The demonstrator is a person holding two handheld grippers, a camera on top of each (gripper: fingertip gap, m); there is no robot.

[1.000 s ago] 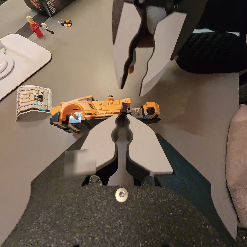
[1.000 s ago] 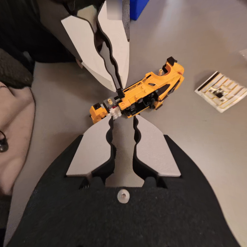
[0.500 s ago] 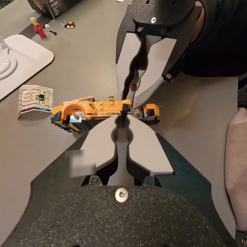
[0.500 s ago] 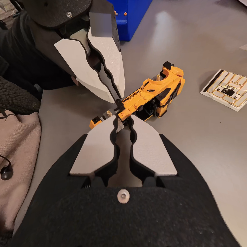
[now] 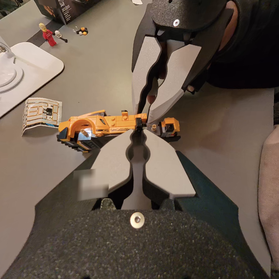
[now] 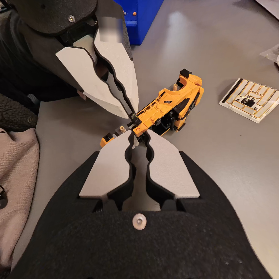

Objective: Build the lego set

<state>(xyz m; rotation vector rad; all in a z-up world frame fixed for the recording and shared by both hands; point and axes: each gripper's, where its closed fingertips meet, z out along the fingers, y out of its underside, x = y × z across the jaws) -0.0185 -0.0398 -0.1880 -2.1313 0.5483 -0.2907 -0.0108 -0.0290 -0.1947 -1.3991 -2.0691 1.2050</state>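
Lego car (image 5: pixel 105 125), orange with black trim and a dark underside, lies tipped on its side on the grey table (image 5: pixel 93 78), its long axis running left to right across the left wrist view. Both tools meet it at the same spot, the narrow waist where the main body joins the small orange nose block (image 5: pixel 169 126).

From the near side the left gripper (image 5: pixel 138 131) has its tips pinched almost together on a small black piece (image 5: pixel 138 122) at that waist, grasping it as far as I can judge. From the far side the right gripper (image 5: pixel 143 114) comes down steeply, its tips resting against the car's upper edge; in its own view the right gripper (image 6: pixel 139 135) has its jaws a little apart, straddling the orange edge and the white bit beneath, so it looks clamped on the car, though the contact itself is hidden.

Whatever is pressed next has to go straight across the long axis, since the two sets of fingers oppose each other through the body. Neither is clearly nearer.

Bricks are glossy hard plastic with round studs; tan pegs (image 5: pixel 154 126) stick out where wheels are missing. Gripper pads are matt pale grey with wavy inner edges. A curling sticker sheet (image 5: pixel 40 113) lies to the left, and a red minifigure (image 5: pixel 48 37) stands far off.
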